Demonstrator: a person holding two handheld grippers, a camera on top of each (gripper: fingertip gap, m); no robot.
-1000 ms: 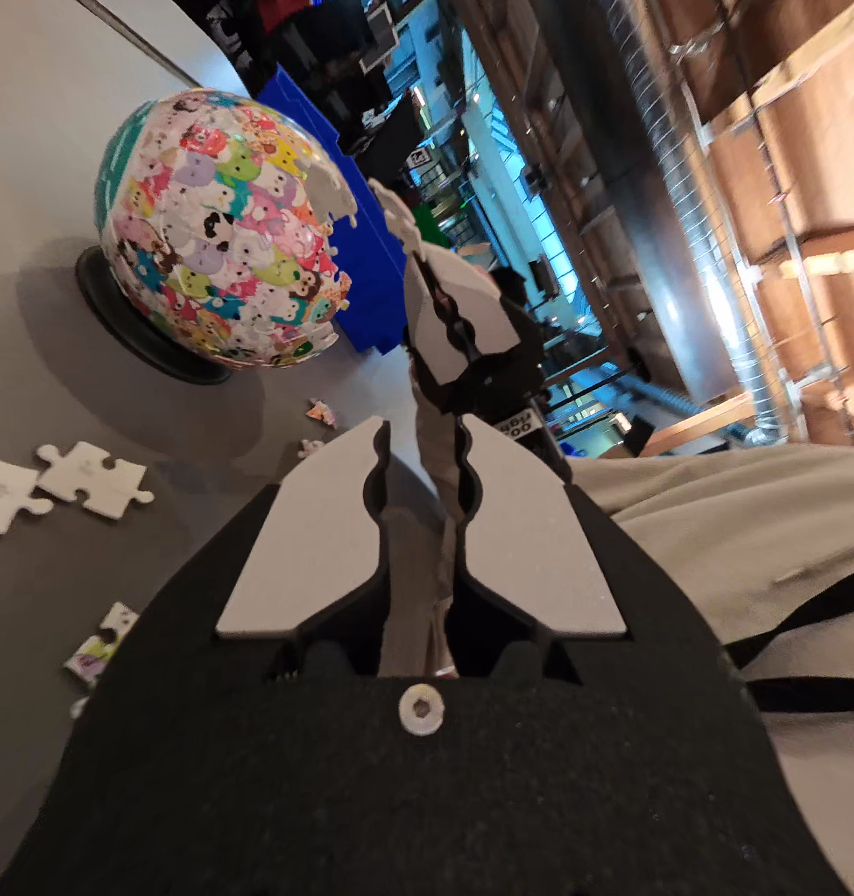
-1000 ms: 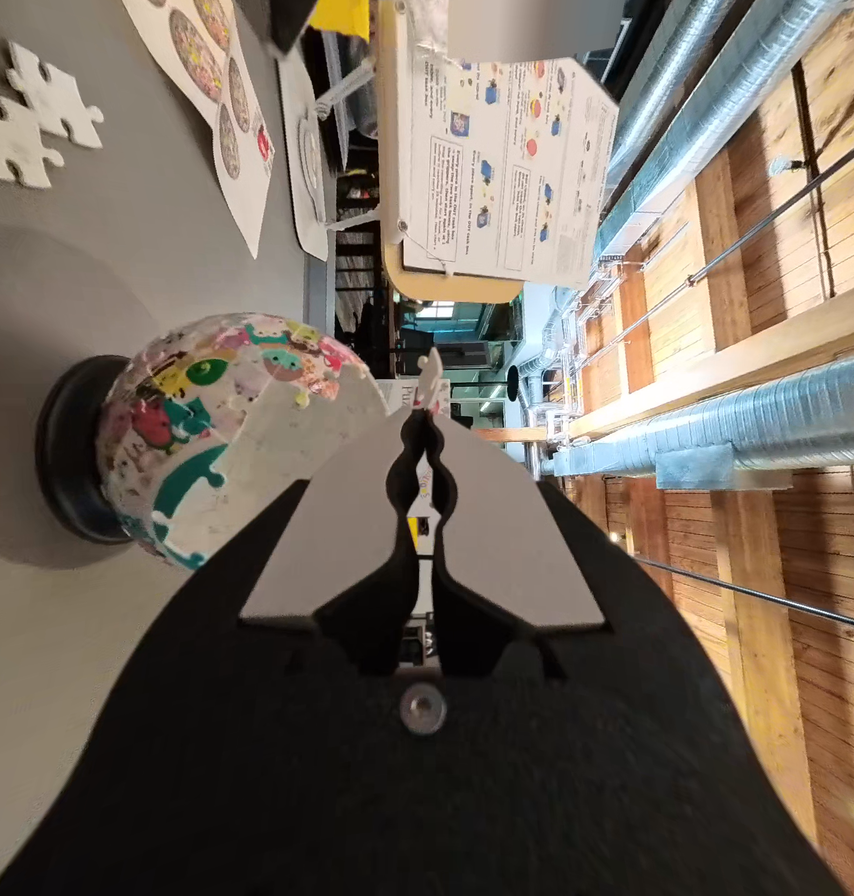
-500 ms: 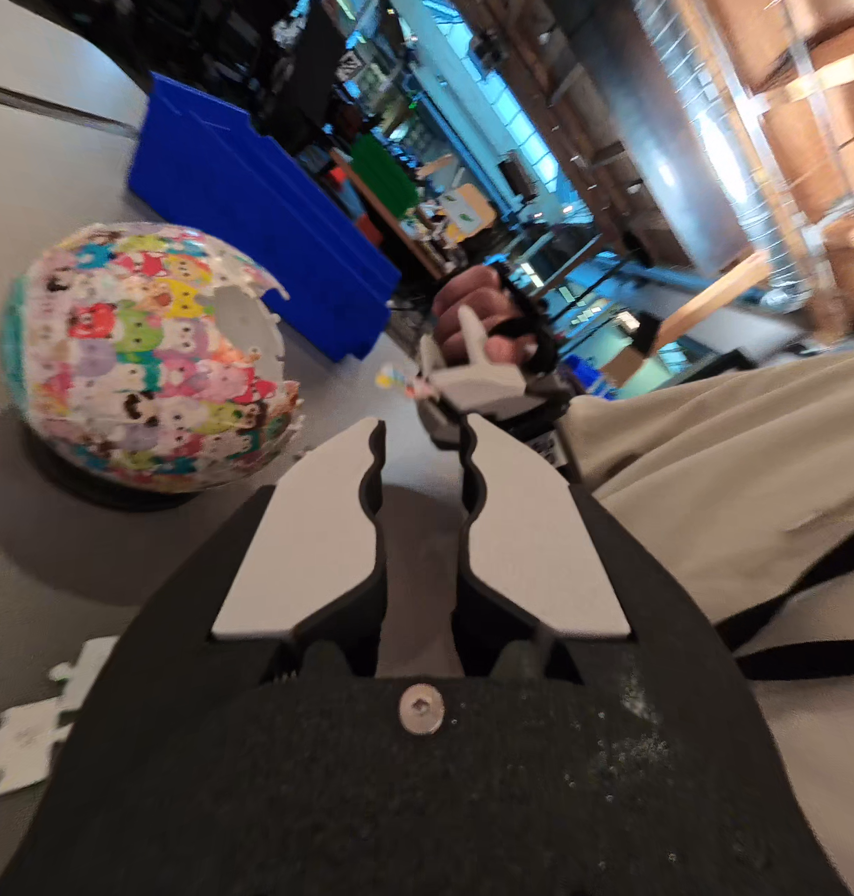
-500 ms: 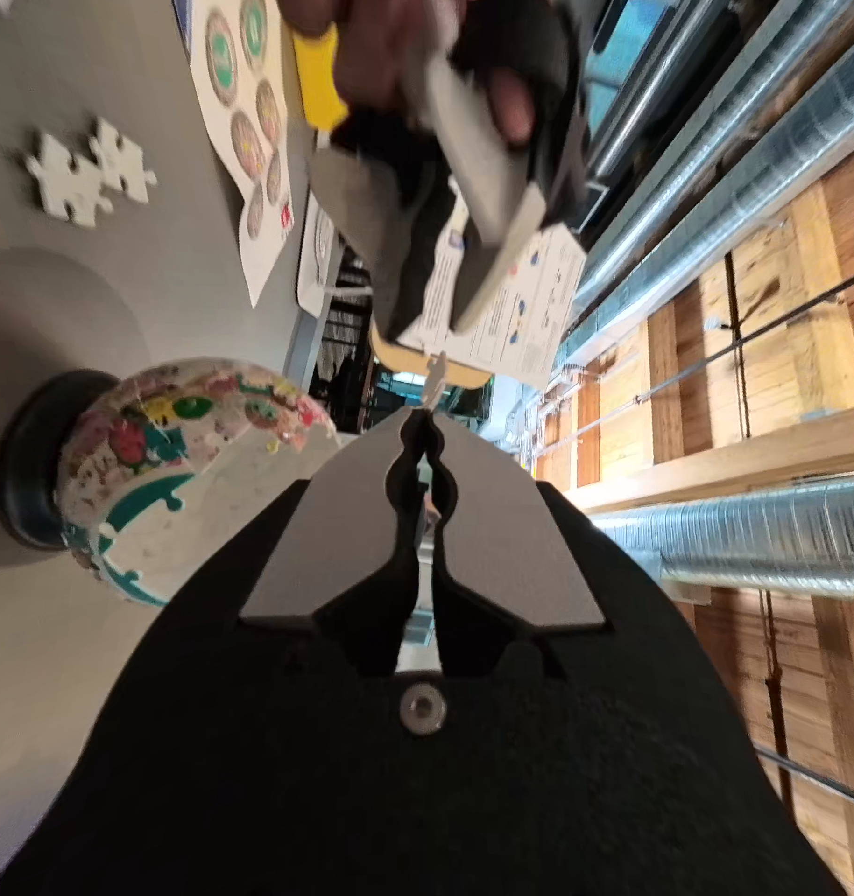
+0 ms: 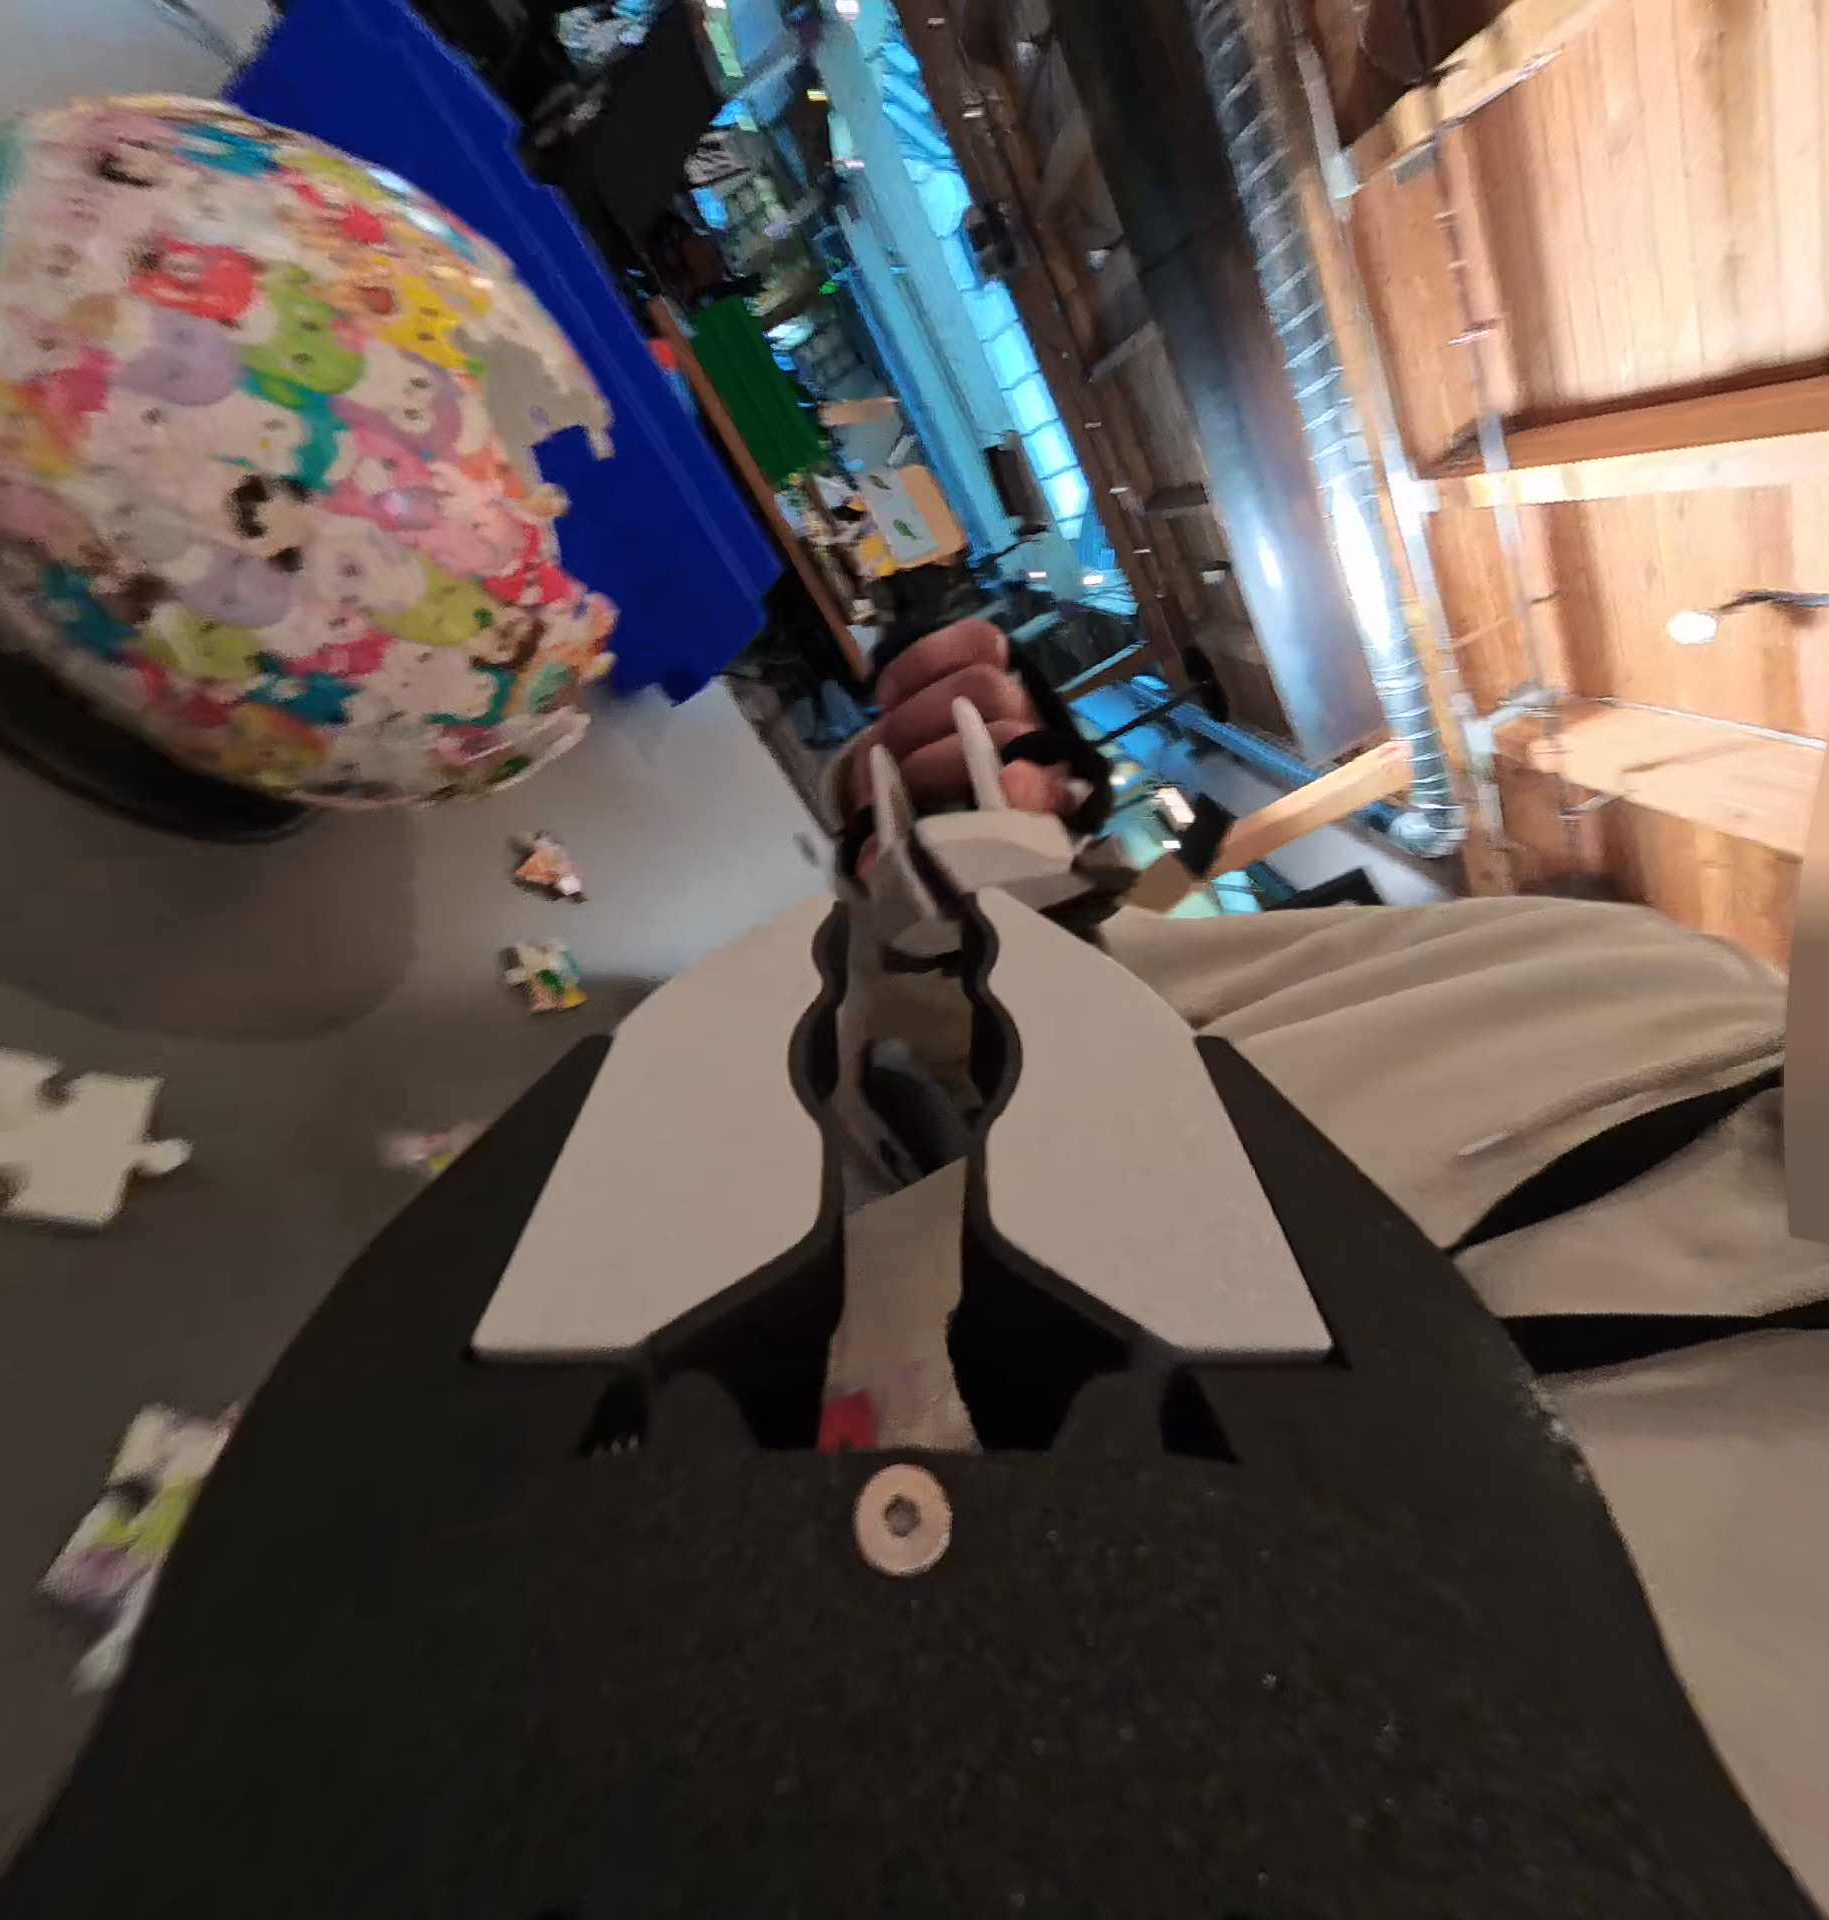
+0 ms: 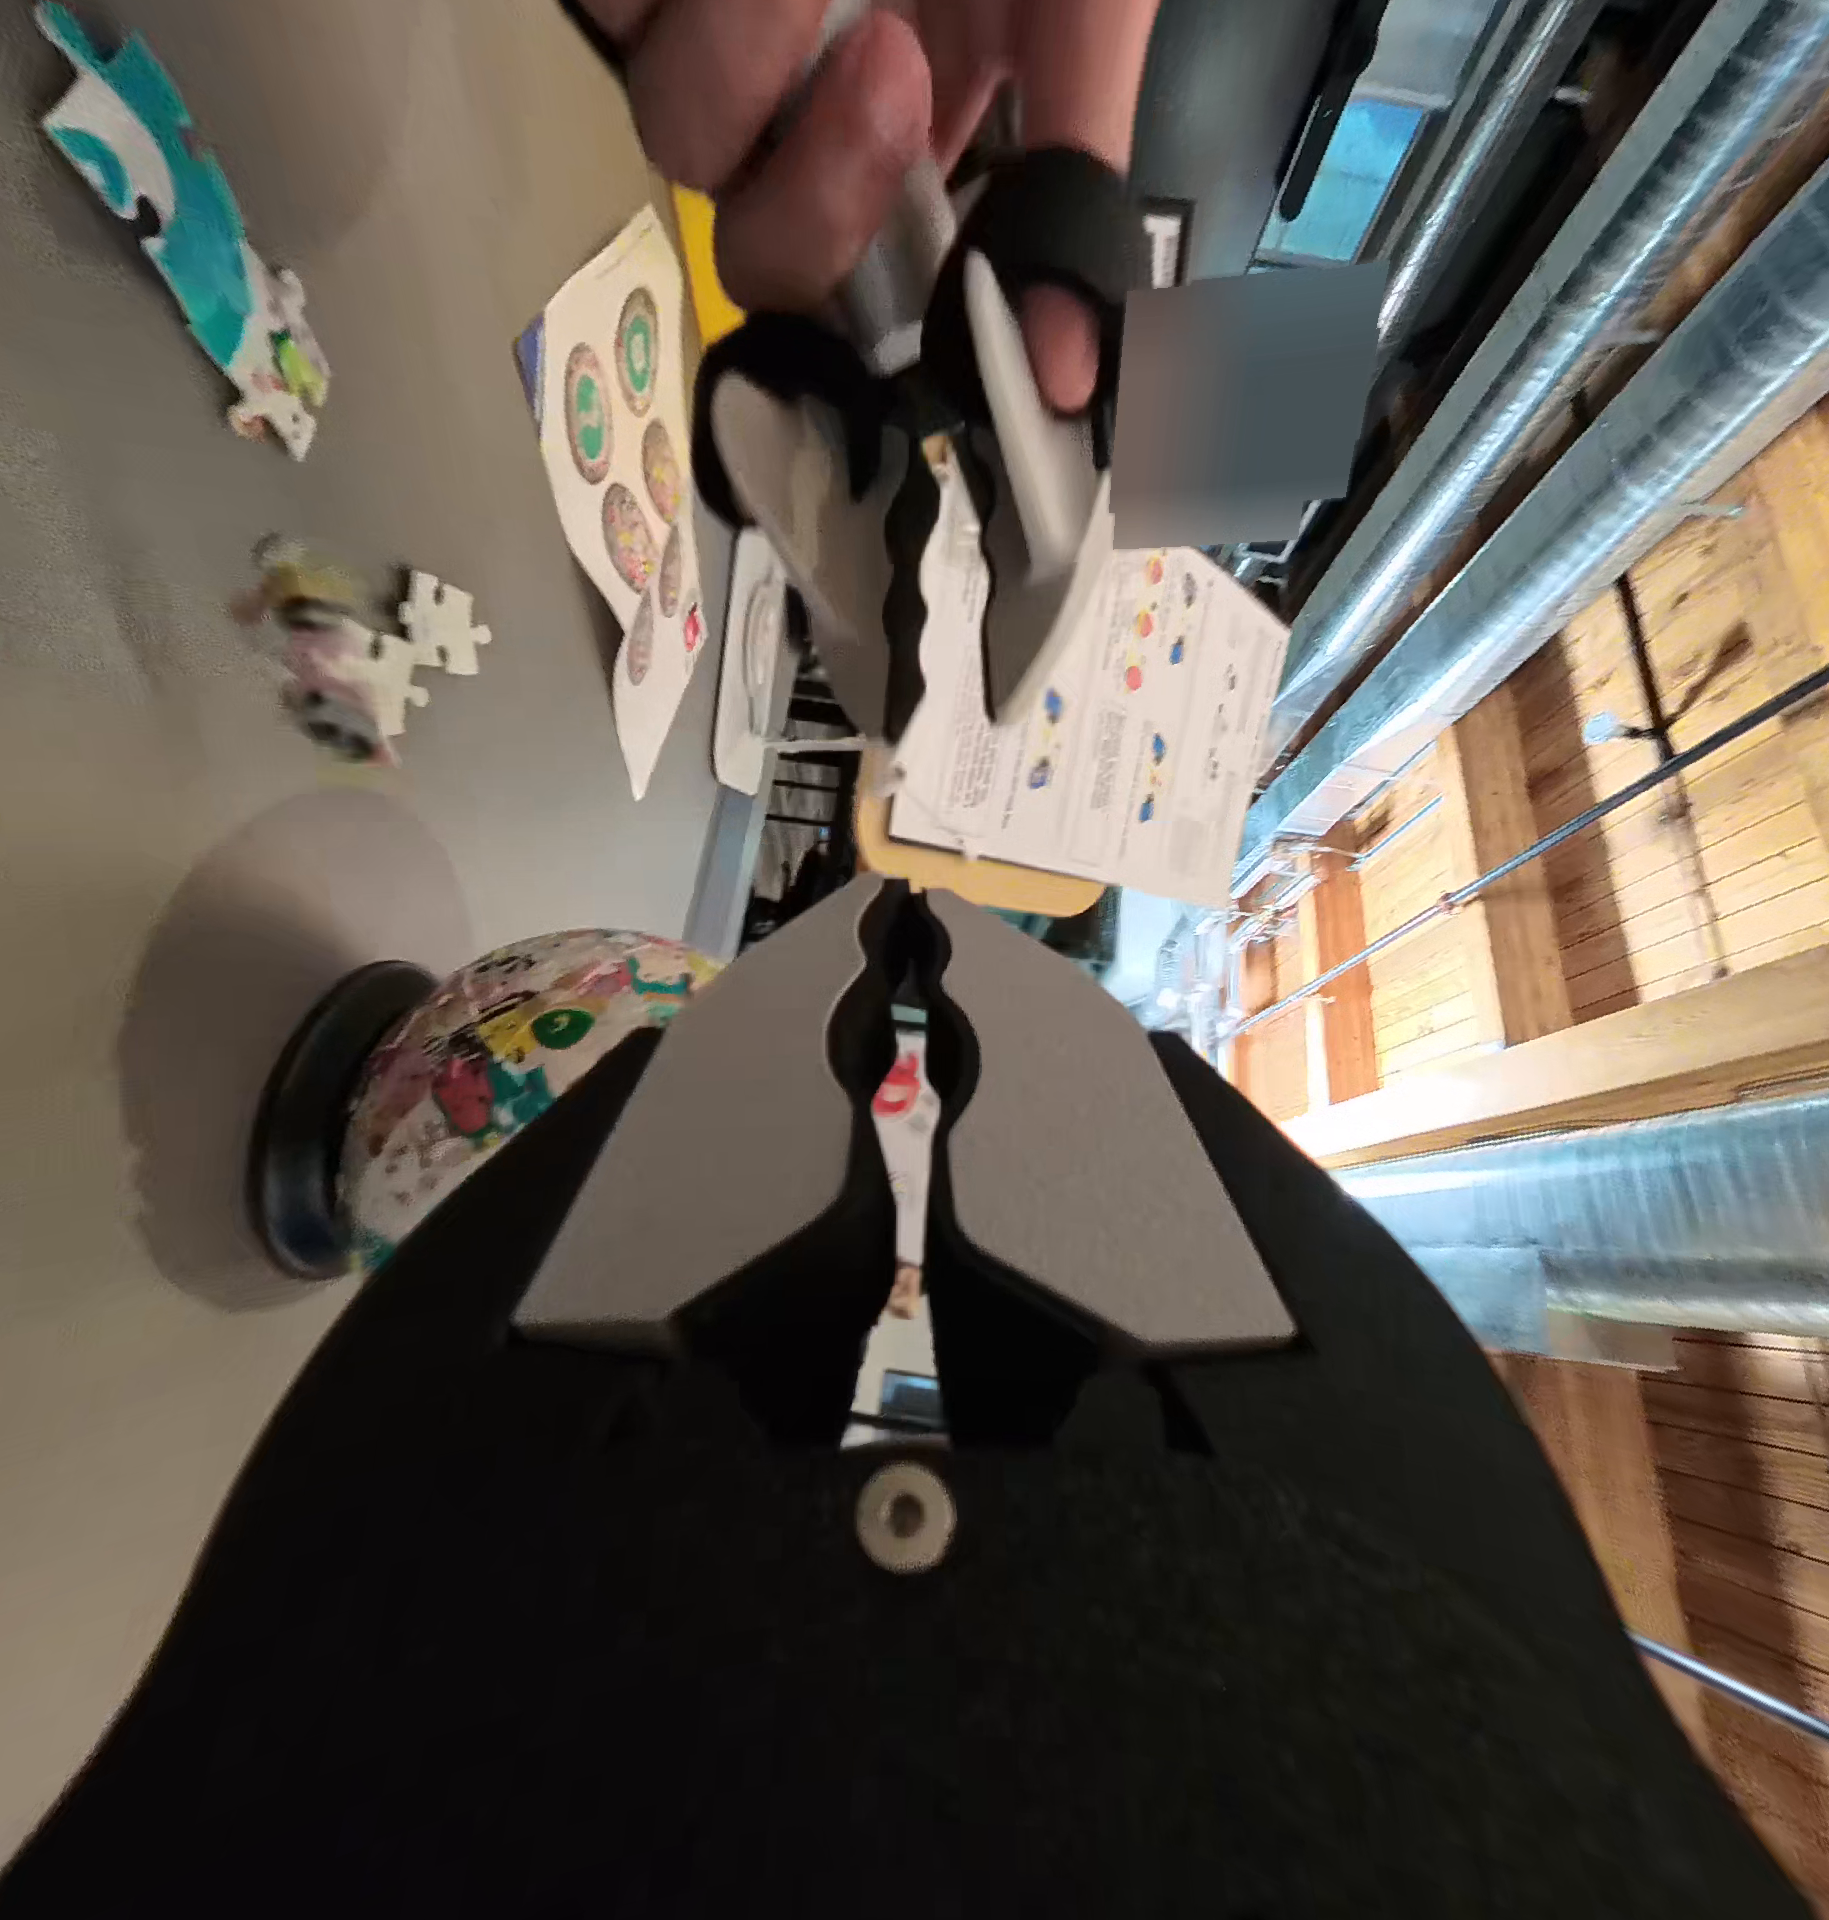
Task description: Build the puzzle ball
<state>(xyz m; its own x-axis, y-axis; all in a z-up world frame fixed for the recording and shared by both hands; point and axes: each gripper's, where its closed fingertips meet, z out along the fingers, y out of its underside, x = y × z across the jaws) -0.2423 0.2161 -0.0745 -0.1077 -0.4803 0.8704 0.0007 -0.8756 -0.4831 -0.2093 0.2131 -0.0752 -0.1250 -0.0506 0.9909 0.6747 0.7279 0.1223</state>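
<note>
The puzzle ball (image 5: 245,457) stands on a black ring stand (image 5: 79,769) on the grey table, with a gap in its shell on the upper side. It also shows in the right wrist view (image 6: 505,1070). My left gripper (image 5: 905,920) is open, and I see nothing pressed between its pads. My right gripper (image 5: 925,904) points back at it, tips almost meeting the left tips. In its own view the right gripper (image 6: 905,904) is shut. The small puzzle piece it pinches sits edge-on and is lost in the blur. The left gripper (image 6: 936,717) hangs just beyond it.
Loose pieces lie on the table: white-backed ones (image 5: 48,1143), small coloured ones (image 5: 546,868), a teal cluster (image 6: 183,239). A leaflet (image 6: 629,468) and a clipboard (image 6: 1076,748) lie at the far edge. A blue bin (image 5: 598,416) stands behind the ball. A person's beige garment (image 5: 1409,1091) is at the right. There is about 4 cm between the tips of the two grippers.
The left gripper has swung toward the right gripper and its jaws have narrowed. The two grippers now stand tip to tip. The right gripper has stayed shut on its piece.
</note>
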